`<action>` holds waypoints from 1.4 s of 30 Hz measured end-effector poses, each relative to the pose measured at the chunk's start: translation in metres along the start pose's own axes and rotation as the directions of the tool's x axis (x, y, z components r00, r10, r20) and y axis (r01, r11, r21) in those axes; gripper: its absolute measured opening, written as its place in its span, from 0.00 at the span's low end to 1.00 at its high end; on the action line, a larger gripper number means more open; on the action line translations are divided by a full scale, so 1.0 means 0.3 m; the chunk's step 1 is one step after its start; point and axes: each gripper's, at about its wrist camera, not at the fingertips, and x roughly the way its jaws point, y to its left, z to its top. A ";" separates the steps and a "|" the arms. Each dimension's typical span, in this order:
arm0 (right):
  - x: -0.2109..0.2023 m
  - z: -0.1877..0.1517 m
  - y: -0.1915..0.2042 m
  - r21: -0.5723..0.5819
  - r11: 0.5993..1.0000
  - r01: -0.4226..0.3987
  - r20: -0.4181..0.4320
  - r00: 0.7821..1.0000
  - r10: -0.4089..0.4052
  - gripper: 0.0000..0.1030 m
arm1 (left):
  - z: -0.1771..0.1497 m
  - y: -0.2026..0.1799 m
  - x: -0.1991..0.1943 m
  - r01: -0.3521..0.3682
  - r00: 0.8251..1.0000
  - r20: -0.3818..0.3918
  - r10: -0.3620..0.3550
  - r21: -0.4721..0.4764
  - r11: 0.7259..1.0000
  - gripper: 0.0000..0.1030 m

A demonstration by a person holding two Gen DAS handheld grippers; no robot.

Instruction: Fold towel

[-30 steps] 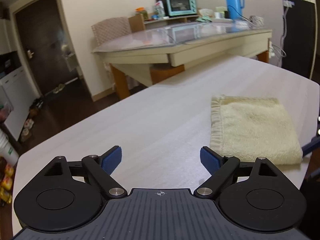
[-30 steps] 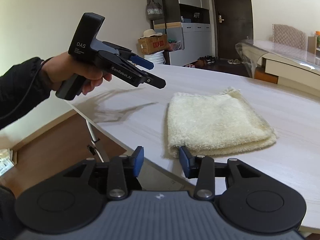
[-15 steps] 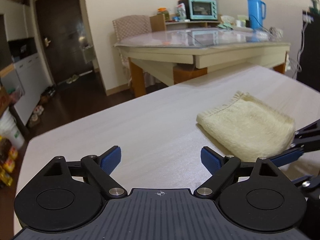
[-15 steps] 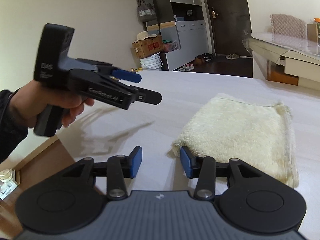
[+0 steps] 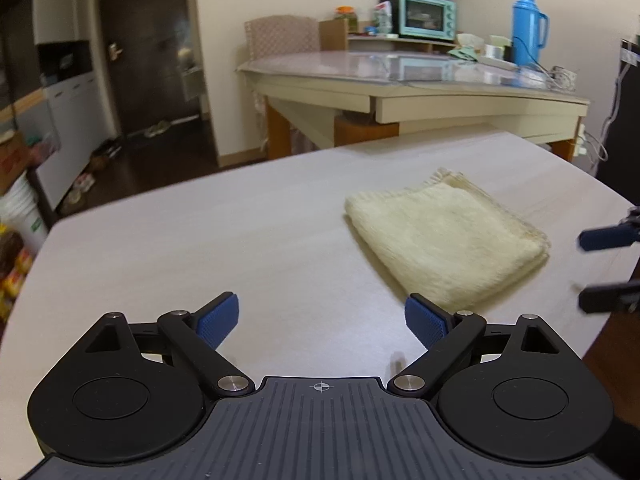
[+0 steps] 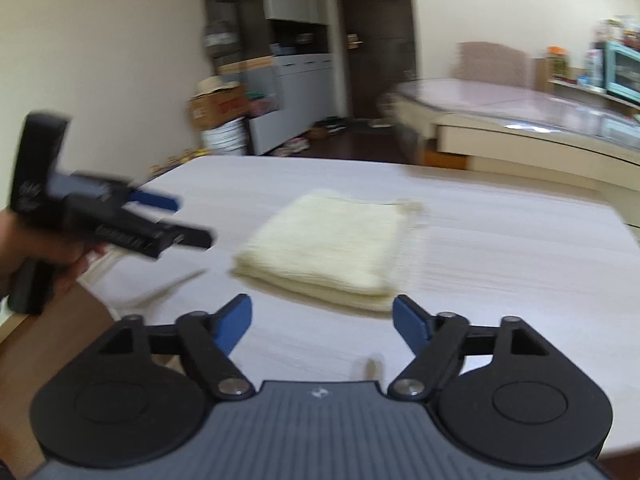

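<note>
A cream towel point(image 5: 444, 240) lies folded in a thick square on the pale wooden table point(image 5: 200, 240), free of both grippers. My left gripper point(image 5: 322, 316) hovers over bare table to the near left of the towel, its jaws opening wide with nothing between them. My right gripper point(image 6: 323, 320) hangs just short of the towel's point(image 6: 336, 248) near folded edge, its jaws also opening and empty. In the right wrist view a hand point(image 6: 60, 264) holds the left gripper point(image 6: 188, 220) at the left. The right gripper's fingers point(image 5: 604, 238) show at the left wrist view's right edge.
Behind the work table stands a glass-topped table point(image 5: 400, 68) with a teal oven point(image 5: 426, 16) and a blue flask point(image 5: 526, 28), and a chair point(image 5: 280, 36) beside it. A dark door point(image 5: 148, 40), cabinets, a cardboard box point(image 6: 218, 106) and white bucket point(image 6: 224, 138) line the far wall.
The right gripper's jaws have spread wide and it has drawn back from the towel's near edge. The left gripper has swung, bringing the towel nearer the middle of its view.
</note>
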 end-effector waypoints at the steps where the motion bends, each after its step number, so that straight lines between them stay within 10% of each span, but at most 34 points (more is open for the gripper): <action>1: -0.006 -0.001 -0.006 0.010 1.000 0.013 0.000 1.000 -0.013 0.85 | -0.007 -0.013 -0.005 -0.006 1.000 0.001 0.006 -0.017 1.000 0.98; 10: -0.041 -0.006 0.018 0.034 0.997 0.076 0.007 0.997 -0.076 1.00 | -0.034 -0.112 -0.061 -0.034 0.999 -0.010 0.033 -0.096 0.995 1.00; 42: -0.105 0.008 0.015 0.082 0.993 0.091 0.011 0.996 -0.092 1.00 | -0.072 -0.176 -0.123 -0.063 0.997 -0.042 0.057 -0.150 0.987 1.00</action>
